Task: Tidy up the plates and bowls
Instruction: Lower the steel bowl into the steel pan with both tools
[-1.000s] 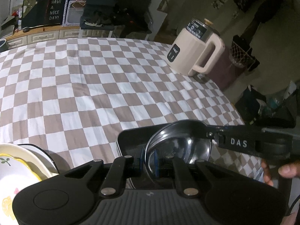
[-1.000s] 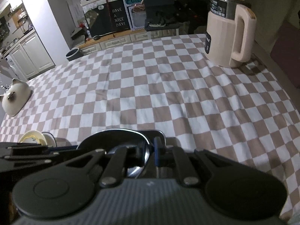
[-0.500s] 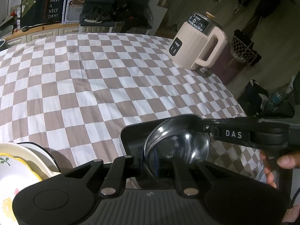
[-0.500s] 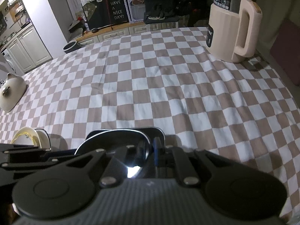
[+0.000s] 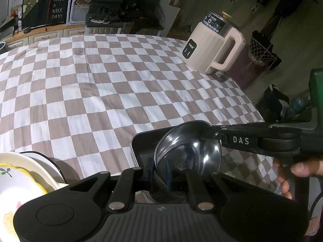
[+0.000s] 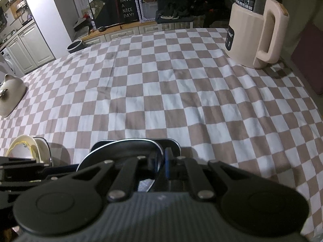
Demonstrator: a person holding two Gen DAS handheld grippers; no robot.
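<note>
Lifted higher since a second ago, the glossy black round bowl (image 5: pixel 187 153) is pinched by both the left gripper (image 5: pixel 159 171) and right gripper (image 6: pixel 161 161). "DAS" marks the right gripper; checkered surface (image 5: pixel 101 84) lies open at upper left.

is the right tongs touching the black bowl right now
Touching. In the left wrist view the right tongs clamp the far rim of the black bowl. In the right wrist view the rim sits between its blue pads.
</note>
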